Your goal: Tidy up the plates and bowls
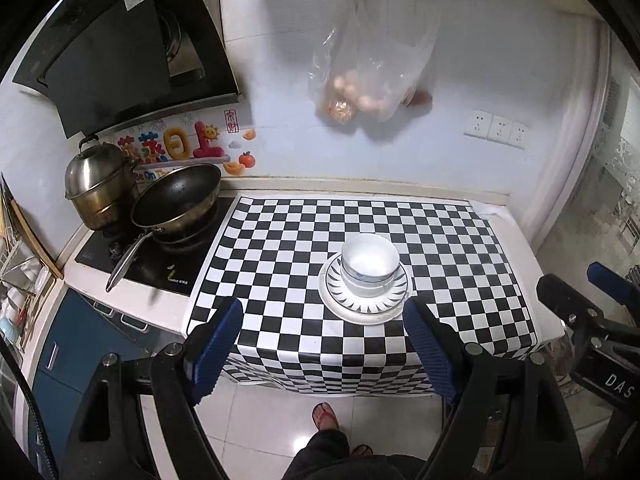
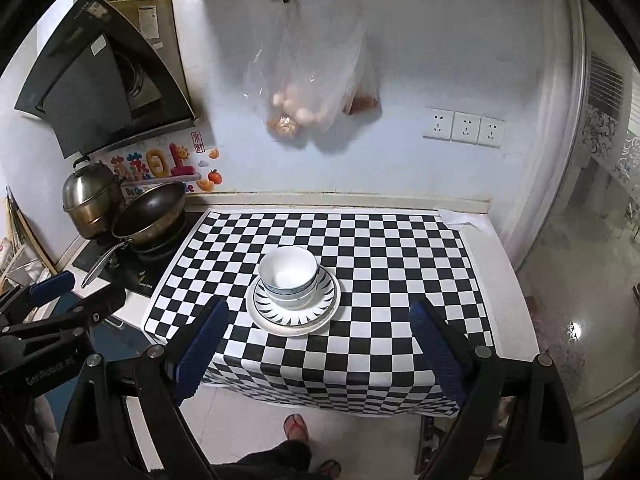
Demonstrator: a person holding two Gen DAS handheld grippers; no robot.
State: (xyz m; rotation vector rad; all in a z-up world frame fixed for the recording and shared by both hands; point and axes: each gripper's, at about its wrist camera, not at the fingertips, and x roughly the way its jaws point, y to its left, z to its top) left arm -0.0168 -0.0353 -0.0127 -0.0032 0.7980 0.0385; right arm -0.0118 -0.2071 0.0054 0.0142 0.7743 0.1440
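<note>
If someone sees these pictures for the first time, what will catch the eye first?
Probably the black-and-white checkered cloth covering the counter, with one neat stack near its middle: bowls nested on plates. Next, the clear plastic bag hanging on the wall above, and the dark wok on the stove at left.

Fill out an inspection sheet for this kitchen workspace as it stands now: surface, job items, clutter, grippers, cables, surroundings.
Surface: checkered cloth covers the counter; bare apart from one stack.
Job's things: bowls nested upright on stacked plates, all in one pile near the cloth's front edge.
Clutter: nothing seen on the cloth.
Grippers: left gripper open, empty, held back from the stack; right gripper open, empty, also clear of it.
Cables: nothing seen.
Surroundings: wok and steel pot on the stove at left; range hood above; plastic bags of food hang from a wall rail; wall sockets; a person's sandalled foot on the floor.
</note>
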